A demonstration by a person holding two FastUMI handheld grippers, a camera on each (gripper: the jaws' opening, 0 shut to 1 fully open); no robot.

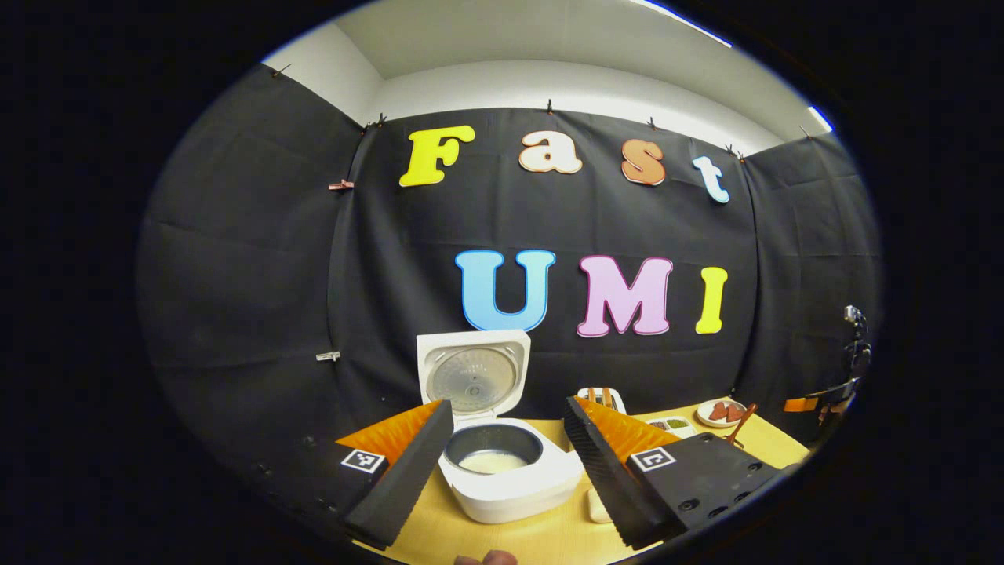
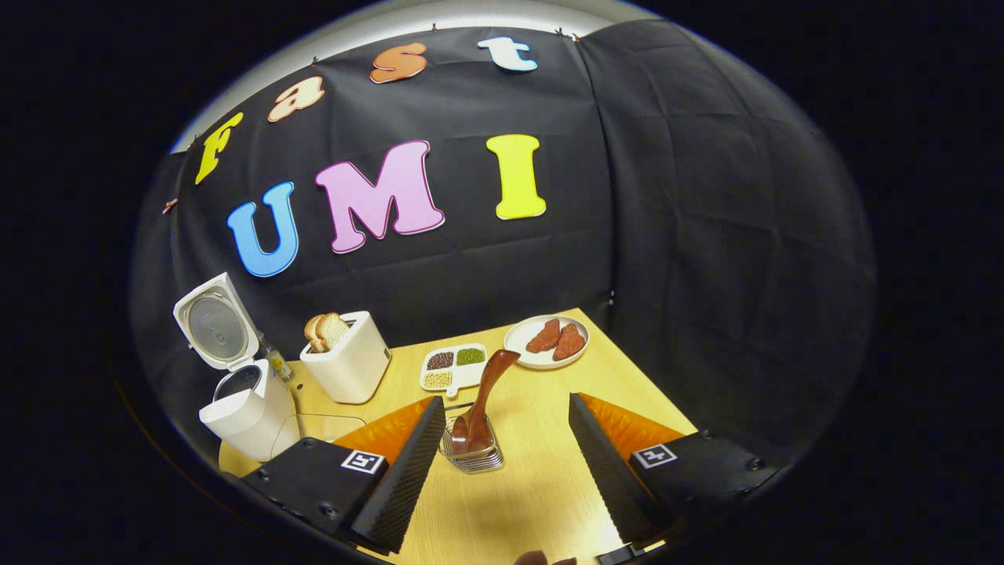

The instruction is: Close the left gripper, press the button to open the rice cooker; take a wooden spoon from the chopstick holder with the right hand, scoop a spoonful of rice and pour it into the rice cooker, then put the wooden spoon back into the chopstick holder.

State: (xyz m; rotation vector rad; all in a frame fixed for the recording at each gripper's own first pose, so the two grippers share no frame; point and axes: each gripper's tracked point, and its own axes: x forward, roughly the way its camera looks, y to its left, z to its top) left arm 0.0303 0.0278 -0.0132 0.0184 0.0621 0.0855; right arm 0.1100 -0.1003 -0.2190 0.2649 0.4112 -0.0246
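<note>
Here we see the rice cooker [image 1: 508, 471] standing on the wooden desk [image 1: 549, 537] with its lid [image 1: 473, 377] swung up and upright behind the pot, pale contents showing low in the inner pot [image 1: 492, 453]. Our left gripper [image 1: 508, 464] hangs just in front of the rice cooker, jaws spread wide around empty air, touching nothing. In the right gripper view, the wire chopstick holder [image 2: 473, 451] sits well to the right of the rice cooker [image 2: 247, 420], and the wooden spoon [image 2: 486, 392] stands in it, leaning, its bowl up and tilted toward the back. Our right gripper [image 2: 506, 451] is also wide open, its fingers on either side of the chopstick holder but apart from it, gripping nothing. Beyond the rice cooker to its right stands a white toaster [image 2: 349, 361] with bread slices [image 2: 325, 329] in its slot; farther right lie a divided dish of grains [image 2: 453, 367] and a plate [image 2: 527, 333] carrying reddish pieces.
</note>
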